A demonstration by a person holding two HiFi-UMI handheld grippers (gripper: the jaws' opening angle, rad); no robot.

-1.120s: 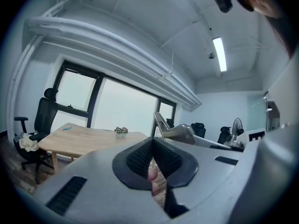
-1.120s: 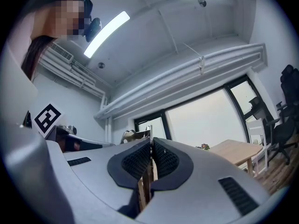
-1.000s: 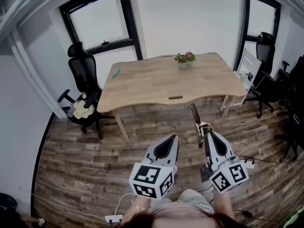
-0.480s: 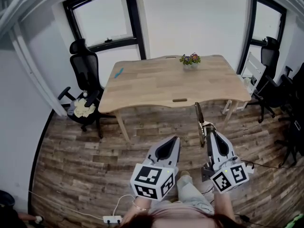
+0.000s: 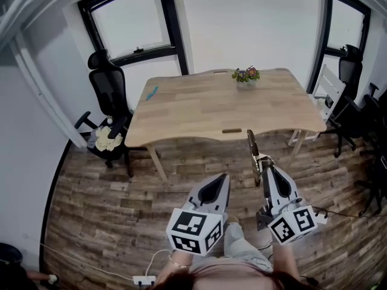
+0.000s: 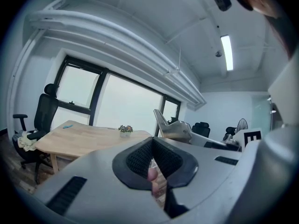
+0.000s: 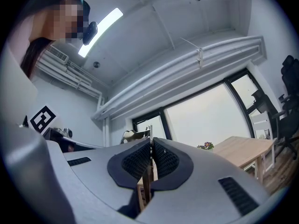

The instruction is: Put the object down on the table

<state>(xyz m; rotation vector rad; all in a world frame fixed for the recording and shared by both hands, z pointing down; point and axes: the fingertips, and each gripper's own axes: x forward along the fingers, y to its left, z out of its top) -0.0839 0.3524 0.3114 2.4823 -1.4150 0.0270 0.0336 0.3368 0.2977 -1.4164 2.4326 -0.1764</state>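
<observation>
The left gripper (image 5: 219, 179) at 6 o'clock has its ribbed black fingers (image 6: 135, 160) pressed together at the tips with nothing between them. Just to its 3 o'clock, the right gripper (image 5: 264, 165) has its fingers (image 7: 166, 160) pinched on a thin flat tool (image 5: 251, 150). The tool sits edge-on in the slit between the two pads, and a brown, wood-like part runs down through them. A narrow dark length sticks out past the fingertips toward 12 o'clock. The tool is held in the air above the grey-brown plank floor (image 5: 109, 198). In the head view its tip reaches about as far as the near edge of the counter (image 5: 199, 110). That counter is pale smooth wood with rounded corners. On it a small blue thing (image 5: 150, 92) lies at 10 o'clock and a little flower pot (image 5: 245, 76) stands near the far edge at 12 o'clock. A black mesh office chair (image 5: 107, 95) carrying a cream bundle stands at the counter's 9 o'clock.
</observation>
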